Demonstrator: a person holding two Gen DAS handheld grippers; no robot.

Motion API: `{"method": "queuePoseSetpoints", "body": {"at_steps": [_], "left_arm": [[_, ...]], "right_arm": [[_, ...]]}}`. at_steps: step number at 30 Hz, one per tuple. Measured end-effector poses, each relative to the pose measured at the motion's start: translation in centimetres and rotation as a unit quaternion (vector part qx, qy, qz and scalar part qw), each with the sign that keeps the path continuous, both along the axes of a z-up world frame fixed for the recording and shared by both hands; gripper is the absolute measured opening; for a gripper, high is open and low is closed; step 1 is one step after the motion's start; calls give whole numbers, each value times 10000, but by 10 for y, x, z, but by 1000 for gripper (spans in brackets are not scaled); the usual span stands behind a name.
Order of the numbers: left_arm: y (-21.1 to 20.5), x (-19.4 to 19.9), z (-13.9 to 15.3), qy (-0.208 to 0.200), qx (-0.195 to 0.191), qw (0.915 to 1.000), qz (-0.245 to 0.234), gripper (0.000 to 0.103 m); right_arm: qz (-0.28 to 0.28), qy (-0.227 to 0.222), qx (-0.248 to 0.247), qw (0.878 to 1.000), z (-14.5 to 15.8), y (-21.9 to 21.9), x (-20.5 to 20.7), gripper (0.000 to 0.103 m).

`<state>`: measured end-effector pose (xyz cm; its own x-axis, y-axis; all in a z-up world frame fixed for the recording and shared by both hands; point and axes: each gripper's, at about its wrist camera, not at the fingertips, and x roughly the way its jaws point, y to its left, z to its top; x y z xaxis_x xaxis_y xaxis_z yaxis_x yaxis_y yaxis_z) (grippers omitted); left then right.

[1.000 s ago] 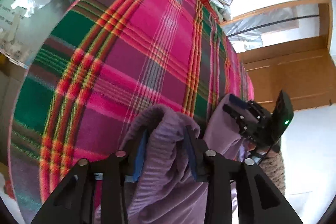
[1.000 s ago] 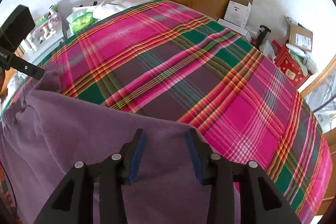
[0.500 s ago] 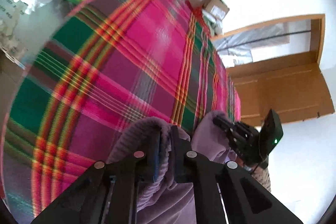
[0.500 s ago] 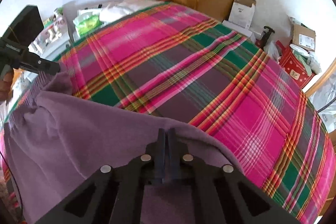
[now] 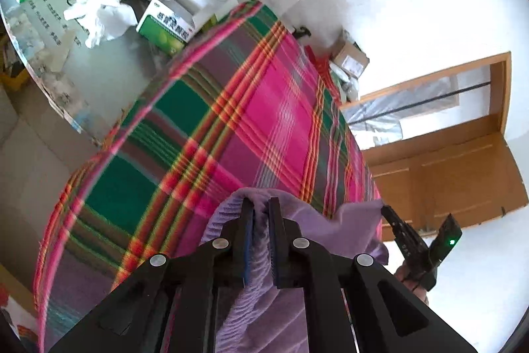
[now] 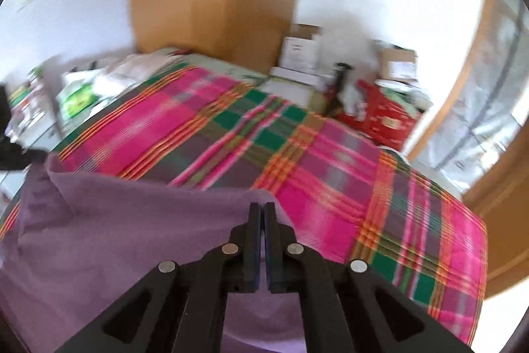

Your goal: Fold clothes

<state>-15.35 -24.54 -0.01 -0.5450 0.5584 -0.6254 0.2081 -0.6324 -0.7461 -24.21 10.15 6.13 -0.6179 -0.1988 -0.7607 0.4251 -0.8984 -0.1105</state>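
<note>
My left gripper [image 5: 261, 204] is clamped on the ribbed edge of the purple garment [image 5: 291, 217], its jaws having just closed with cloth between them. Beyond it the plaid bedspread [image 5: 205, 128] lies bare up to the cluttered side table [image 5: 109, 68]. My right gripper [image 6: 263, 208] pinches the garment's [image 6: 139, 220] other corner, the bed edge close beside it.

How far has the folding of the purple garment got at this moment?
Done: both tongs have gripped it, left tongs on a ribbed edge, right tongs on a smooth edge. In hand: the garment hangs between them over the plaid bed. Left: no fold shows yet.
</note>
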Motion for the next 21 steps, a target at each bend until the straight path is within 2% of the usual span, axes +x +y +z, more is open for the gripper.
{"method": "queuePoseSetpoints", "body": {"at_steps": [4,11,19,21], "left_arm": [[-7,-7,3,152,-147,9996,200,8],[-11,-25,-10,-87,-359,9990,258,8],[-16,-23,-18,-235,-449,9981,339,8],[-14,-23,-17,-236,-514,9979,306,8]], "right_arm": [[-382,135,186,9990,-3,1,-6,2],[-481,-107,697,9964,-33,-20,-25,2],[-584,-359,862,9939,-56,-31,-45,2],[-593,-501,775,9940,-59,-31,-47,3]]}}
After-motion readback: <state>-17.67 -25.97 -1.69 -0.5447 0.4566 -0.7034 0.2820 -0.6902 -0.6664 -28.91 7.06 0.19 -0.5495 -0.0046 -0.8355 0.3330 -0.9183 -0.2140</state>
